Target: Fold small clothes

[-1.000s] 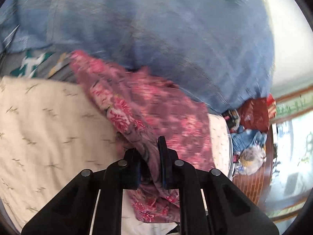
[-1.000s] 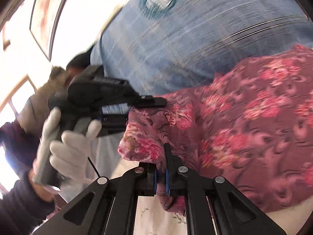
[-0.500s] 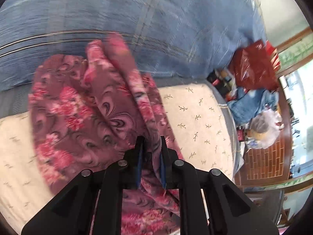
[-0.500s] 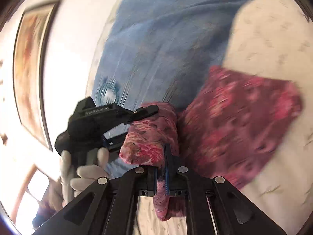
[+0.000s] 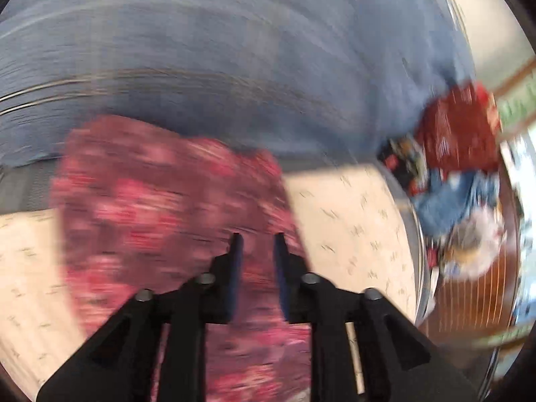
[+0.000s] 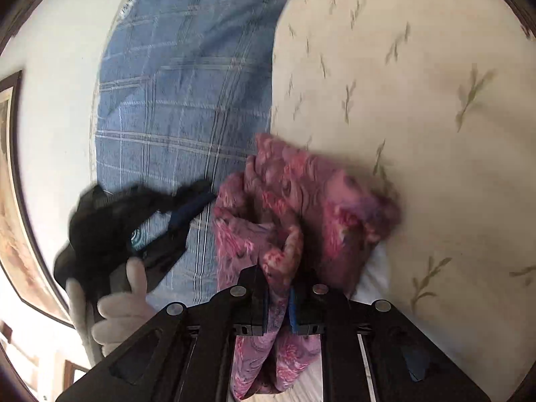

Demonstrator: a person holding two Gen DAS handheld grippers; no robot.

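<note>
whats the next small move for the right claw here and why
Probably open the right claw and let go. It is shut on a bunched edge of the pink floral garment, which already lies folded on the cream bedsheet, while the left claw stands open beside the cloth, apparently holding nothing. The left view is too blurred to confirm how neat the fold is.

Left gripper (image 5: 256, 244): jaws parted, gap clear between blue pads, nothing visibly pinched; view heavily motion-blurred. In right wrist view, left gripper (image 6: 197, 201) sits at left, fingers spread, tips pointing right; white-gloved left hand (image 6: 114, 305) wraps handle at near left.

Right gripper (image 6: 278, 278): jaws close together, pinching fold of pink floral garment (image 6: 301, 201); fabric passes between pads and hangs down toward near edge. Right hand not visible. Two grippers near each other, not touching.
</note>
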